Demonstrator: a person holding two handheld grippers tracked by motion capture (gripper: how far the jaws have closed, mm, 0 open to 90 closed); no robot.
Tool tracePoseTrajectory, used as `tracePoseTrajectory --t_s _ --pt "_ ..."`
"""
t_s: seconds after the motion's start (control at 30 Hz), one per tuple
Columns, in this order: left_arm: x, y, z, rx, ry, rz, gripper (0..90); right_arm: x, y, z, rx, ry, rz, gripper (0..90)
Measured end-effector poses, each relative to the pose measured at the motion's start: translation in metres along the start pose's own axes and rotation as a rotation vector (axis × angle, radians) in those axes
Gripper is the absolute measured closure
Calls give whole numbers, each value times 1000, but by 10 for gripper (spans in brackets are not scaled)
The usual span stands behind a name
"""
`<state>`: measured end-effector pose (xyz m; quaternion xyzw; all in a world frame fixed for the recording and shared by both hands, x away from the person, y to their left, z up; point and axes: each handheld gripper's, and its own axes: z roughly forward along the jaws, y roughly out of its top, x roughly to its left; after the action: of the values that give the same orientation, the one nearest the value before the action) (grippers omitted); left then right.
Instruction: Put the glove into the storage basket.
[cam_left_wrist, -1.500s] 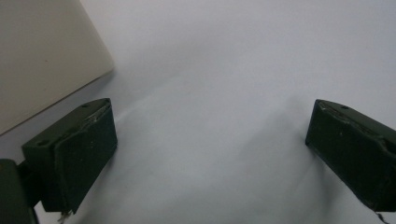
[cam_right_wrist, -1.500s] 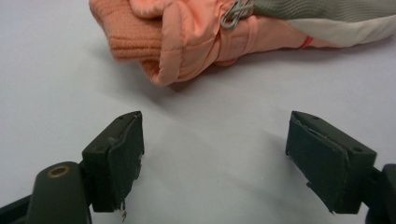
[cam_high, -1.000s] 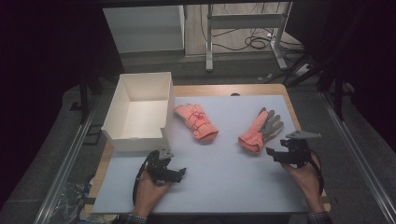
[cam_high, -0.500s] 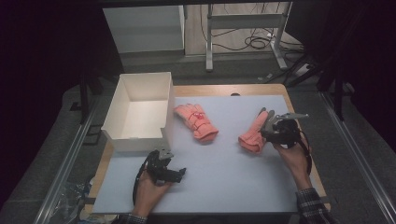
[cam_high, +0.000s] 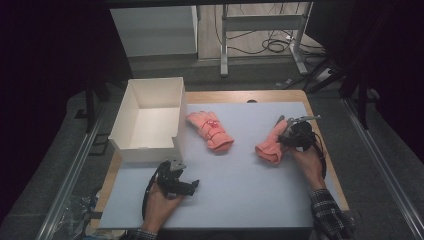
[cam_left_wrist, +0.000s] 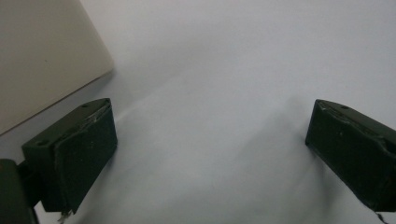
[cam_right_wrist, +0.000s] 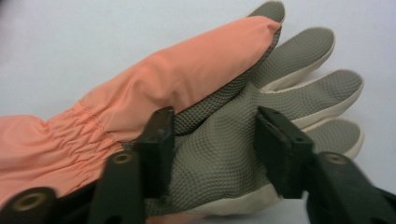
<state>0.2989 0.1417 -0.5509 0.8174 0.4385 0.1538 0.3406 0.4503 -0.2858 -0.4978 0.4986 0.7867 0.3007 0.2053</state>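
Now that our right hand-held gripper (cam_right_wrist: 212, 154) has slid from lower right onto the glove (cam_right_wrist: 196, 116) at the counter's (cam_high: 240, 195) right, its half-closing jaws straddle the palm, so we're about to grip

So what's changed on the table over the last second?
The right gripper moved in from the table's right edge onto the grey-palmed orange glove. Its fingers have just been closing, with the glove's palm between them; a firm pinch can't be confirmed. The left gripper, the other orange glove and the white open box stayed put.
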Motion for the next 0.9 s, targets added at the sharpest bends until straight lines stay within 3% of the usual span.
tracePoseTrajectory --t_s 0.03,0.07,0.1,0.27,0.47,0.57,0.67,0.9 --pt "0 0 0 0 0 0 19 2 -4 3 -7 -19 -9 635" --pt "0 0 0 0 0 0 19 2 -4 3 -7 -19 -9 635" --pt "0 0 0 0 0 0 19 0 -6 3 -17 -15 8 723" --pt "0 0 0 0 0 0 19 2 -6 2 -12 -18 23 832" --pt "0 0 0 1 0 -3 19 4 -5 -1 -24 -24 21 850" --pt "0 0 0 0 1 0 19 0 -4 -7 -39 19 42 856" --pt "0 0 0 0 0 -3 19 0 -4 -11 -44 31 45 857" --pt "0 0 0 1 1 0 19 11 -2 -32 -80 107 -10 857"
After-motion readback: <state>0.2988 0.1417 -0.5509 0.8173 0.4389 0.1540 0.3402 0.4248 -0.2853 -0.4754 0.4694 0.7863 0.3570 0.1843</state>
